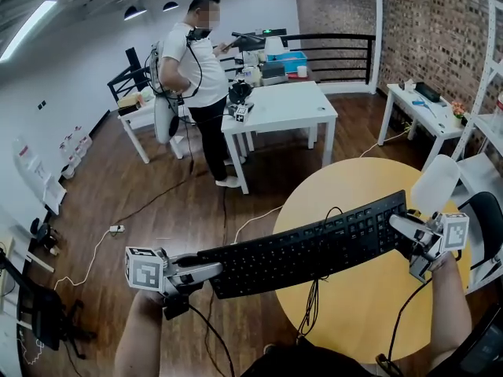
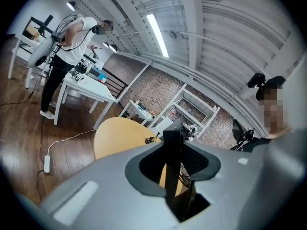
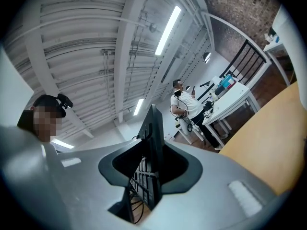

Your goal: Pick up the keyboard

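A long black keyboard hangs in the air above the round yellow table, held by both ends and slanting up to the right. My left gripper is shut on its left end, my right gripper on its right end. The keyboard's black cable dangles down over the tabletop. In the left gripper view the keyboard shows edge-on between the jaws. In the right gripper view the keyboard also stands edge-on between the jaws, its keys visible low down.
A person in a white shirt stands at a white table behind. Another white table lies at the right, a white chair by the yellow table. Cables trail over the wooden floor.
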Demonstrator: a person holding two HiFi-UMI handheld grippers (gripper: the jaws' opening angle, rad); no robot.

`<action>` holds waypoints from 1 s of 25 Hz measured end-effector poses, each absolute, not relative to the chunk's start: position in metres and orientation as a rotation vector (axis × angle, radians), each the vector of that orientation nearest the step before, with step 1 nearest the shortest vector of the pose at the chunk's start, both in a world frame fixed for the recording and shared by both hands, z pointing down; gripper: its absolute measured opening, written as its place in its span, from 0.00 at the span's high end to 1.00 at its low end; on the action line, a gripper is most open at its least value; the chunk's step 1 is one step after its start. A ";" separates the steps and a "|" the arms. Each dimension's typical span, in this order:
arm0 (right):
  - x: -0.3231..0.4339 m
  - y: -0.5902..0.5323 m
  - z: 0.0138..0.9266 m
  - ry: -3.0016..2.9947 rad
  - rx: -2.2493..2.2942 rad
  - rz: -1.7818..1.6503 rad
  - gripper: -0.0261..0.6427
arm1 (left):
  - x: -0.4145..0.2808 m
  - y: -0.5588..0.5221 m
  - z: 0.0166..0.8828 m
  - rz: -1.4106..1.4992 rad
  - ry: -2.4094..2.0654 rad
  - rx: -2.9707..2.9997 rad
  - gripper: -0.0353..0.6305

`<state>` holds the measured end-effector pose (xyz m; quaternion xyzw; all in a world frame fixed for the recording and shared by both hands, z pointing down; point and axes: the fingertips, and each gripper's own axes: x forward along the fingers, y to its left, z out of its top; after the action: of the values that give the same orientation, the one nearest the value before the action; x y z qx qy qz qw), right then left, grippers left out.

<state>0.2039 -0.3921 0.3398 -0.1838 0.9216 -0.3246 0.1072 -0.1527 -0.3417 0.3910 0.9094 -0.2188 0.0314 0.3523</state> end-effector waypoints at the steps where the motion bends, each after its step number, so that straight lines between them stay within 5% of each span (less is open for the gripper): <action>1: 0.207 -0.394 0.341 2.721 -0.555 -0.943 0.78 | -0.151 -0.344 0.391 0.079 -0.564 2.354 0.47; 25: 0.212 -0.383 0.333 2.691 -0.602 -0.905 0.78 | -0.147 -0.347 0.378 0.086 -0.563 2.410 0.46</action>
<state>0.2120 -0.3827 0.3325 -0.2061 0.9205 -0.3096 0.1195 -0.1475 -0.3473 0.3784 0.9199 -0.2147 0.0328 0.3264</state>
